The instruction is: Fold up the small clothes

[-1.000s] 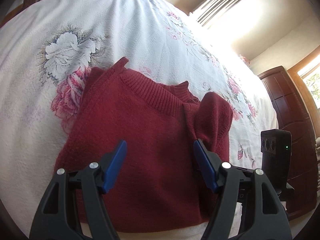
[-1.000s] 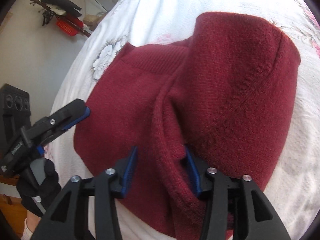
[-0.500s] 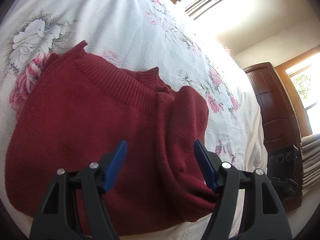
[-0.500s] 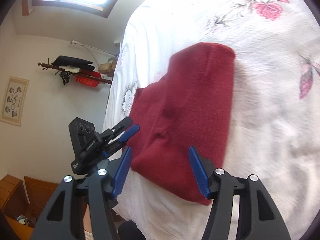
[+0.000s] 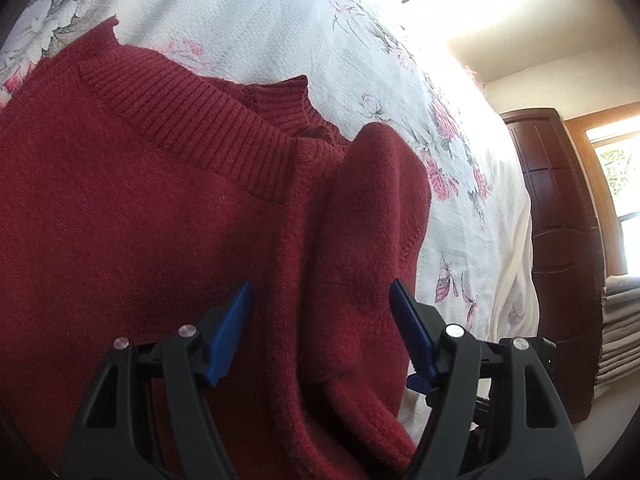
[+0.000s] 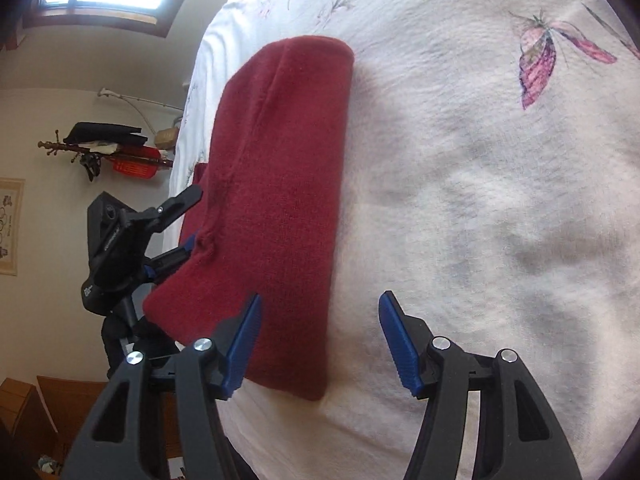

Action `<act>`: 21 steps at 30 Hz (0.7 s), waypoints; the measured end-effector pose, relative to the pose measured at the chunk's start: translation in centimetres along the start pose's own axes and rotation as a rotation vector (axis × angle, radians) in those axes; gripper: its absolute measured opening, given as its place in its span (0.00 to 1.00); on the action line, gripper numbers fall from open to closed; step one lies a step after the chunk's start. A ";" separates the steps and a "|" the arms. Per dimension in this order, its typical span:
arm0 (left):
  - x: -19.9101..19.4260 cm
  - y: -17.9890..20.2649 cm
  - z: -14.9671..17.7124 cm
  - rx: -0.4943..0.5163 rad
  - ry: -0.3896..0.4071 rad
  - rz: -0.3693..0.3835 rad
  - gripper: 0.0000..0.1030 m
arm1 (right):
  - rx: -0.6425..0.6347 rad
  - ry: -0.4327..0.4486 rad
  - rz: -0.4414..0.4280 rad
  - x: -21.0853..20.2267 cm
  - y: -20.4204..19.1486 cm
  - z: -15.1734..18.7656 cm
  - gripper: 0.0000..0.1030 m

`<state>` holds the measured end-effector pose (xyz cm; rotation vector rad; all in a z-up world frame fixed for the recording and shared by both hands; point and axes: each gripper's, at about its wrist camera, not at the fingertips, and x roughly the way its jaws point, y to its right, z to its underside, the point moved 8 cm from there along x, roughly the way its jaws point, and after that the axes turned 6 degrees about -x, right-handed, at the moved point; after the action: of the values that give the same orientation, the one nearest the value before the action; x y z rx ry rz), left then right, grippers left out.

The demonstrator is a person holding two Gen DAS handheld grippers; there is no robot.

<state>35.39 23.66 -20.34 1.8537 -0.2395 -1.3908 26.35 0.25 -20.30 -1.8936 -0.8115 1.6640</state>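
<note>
The red sweater [image 5: 168, 216] lies on the floral bedspread [image 5: 280, 32], its sleeve side [image 5: 368, 220] already folded over the body at 3 o'clock. The ribbed collar [image 5: 192, 120] shows at 11 o'clock. Left tongs [image 5: 320, 332] gape wide over it, empty. Right tongs [image 6: 320, 344] spread wide, empty. Further folds likely remain.

A red sweater [image 5: 140, 240] lies on the floral bedspread [image 5: 280, 28].

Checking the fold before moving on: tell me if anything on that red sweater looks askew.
The folded-over sleeve of the red sweater bulges in a rounded hump along its right edge instead of lying flat.
</note>
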 end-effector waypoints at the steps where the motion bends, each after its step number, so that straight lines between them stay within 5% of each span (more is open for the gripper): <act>1: 0.4 0.1 -0.1 -0.008 -0.008 0.008 0.67 | -0.007 -0.002 0.003 0.1 -0.1 0.0 0.59; 5: 1.1 1.0 -0.1 0.022 -0.009 0.004 0.60 | -0.007 0.004 0.005 0.2 0.0 -0.5 0.59; 10: 1.4 2.2 0.2 0.076 0.009 -0.010 0.17 | 0.012 0.006 0.016 0.6 0.8 -0.9 0.59; 21: -4.0 4.6 -0.1 0.154 0.128 0.060 0.15 | 0.016 -0.005 0.038 0.6 2.6 -0.2 0.58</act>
<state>35.33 22.88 -14.26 2.0364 -0.3428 -1.2371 26.89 -1.17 -22.54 -1.9059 -0.7671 1.6930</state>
